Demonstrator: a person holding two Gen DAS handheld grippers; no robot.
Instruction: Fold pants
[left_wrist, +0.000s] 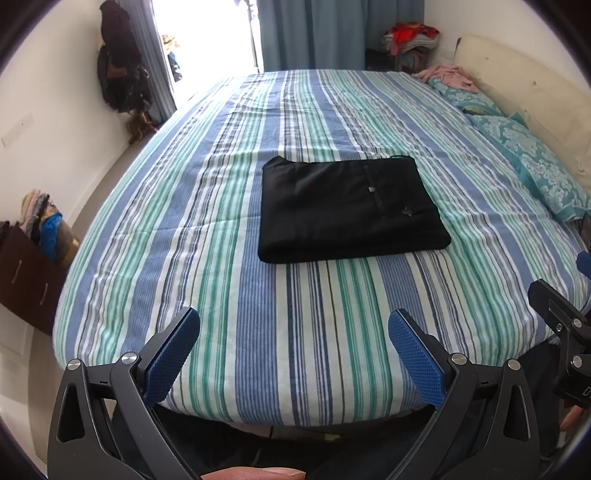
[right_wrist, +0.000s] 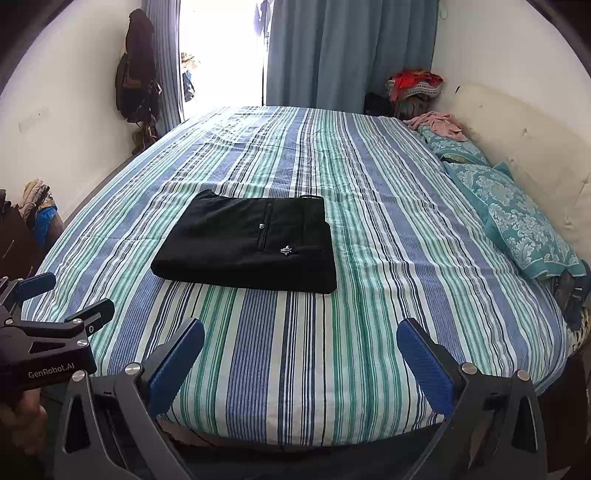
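Both grippers hang wide open and empty above the near edge of a bed: the left gripper, its blue pads spread far apart, and the right gripper, spread just as wide, neither touching cloth.

Filling the room is the bed, covered in a sheet striped blue, green and white, with a cream headboard along its right side. Blue curtains hang at the far wall beside a bright doorway. Two teal patterned pillows line the headboard side, a pink garment crumpled at their far end. Dark coats hang on the left wall, and a heap of bright clothes sits in the far right corner.

Near the middle of the bed lie the black pants, already folded into a flat, neat rectangle, well apart from both grippers. On the top layer are a pocket slit with a small silver button and, just beside it, a tiny pale embroidered emblem.

At the frame edges, each gripper shows in the other's view, side by side.
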